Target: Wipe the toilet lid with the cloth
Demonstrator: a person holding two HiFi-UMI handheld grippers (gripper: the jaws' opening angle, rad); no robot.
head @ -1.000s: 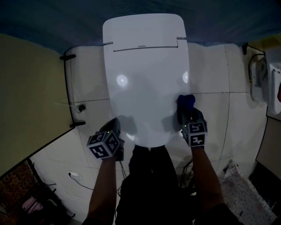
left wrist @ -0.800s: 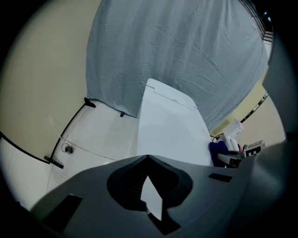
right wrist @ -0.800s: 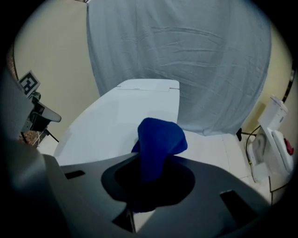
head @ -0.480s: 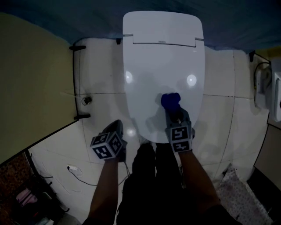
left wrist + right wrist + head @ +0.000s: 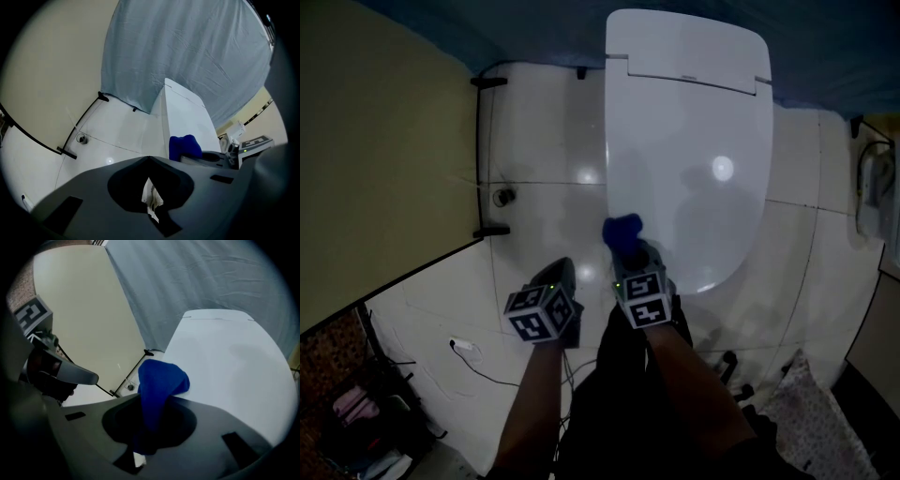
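White glossy tile covers the floor [image 5: 534, 141], and lamp glare bounces off it in round spots. Matt beige wall [image 5: 375, 141] runs down the left of my head view, with a thin black rail [image 5: 477, 159] along its foot. Behind the toilet hangs a blue-grey sheet [image 5: 187, 56], creased and soft-looking. The toilet lid [image 5: 694, 159] is down. It is smooth white plastic, a long rounded oval with a squarer block at the hinge end, and shiny enough to mirror a light.

My right gripper [image 5: 630, 251] sits at the lid's front left rim. Its dark grey jaws are clamped narrow on the cloth [image 5: 622, 229], a deep blue, fuzzy wad. The cloth is pinched low in the jaws' hollow and bulges out past the tips in a rounded lump. That lump lies over the left edge of the lid, partly above the floor beside it. I cannot tell whether it presses on the plastic or only hovers there.

My left gripper [image 5: 561, 272] hangs just left of the right one, over bare tile and off the toilet. Its jaws are closed together to a point, with nothing between them but a small white tag [image 5: 151, 199] deep in the hollow.

Smaller bits on the floor: a round drain [image 5: 502, 197] near the rail, and a thin dark cable [image 5: 502, 380] trailing from a small white plug [image 5: 461, 347] at lower left.
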